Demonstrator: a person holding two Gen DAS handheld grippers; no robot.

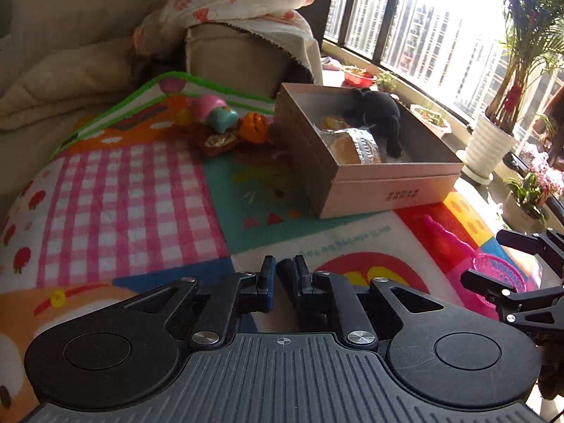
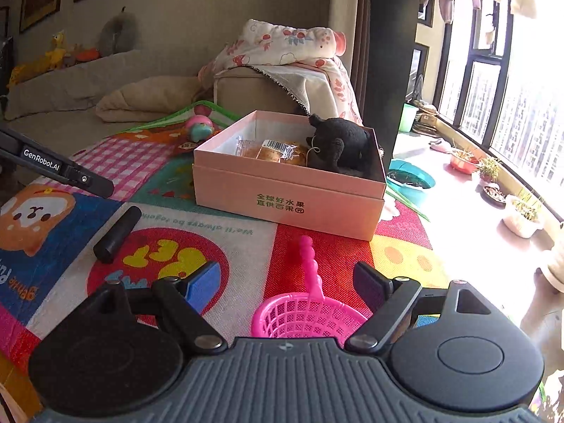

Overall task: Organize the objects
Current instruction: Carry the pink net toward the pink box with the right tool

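Right wrist view alone shows black cylinder [image 2: 117,234] lying free, left gripper [image 1: 284,270] nearly closed, right gripper [image 2: 287,283] wide, empty

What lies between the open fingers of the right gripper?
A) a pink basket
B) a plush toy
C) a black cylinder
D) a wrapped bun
A: the right wrist view shows the pink basket between the spread fingers of the right gripper; nothing is gripped.

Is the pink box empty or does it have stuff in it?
Not empty. The pink box is open, holding a black plush toy and wrapped snack packets.
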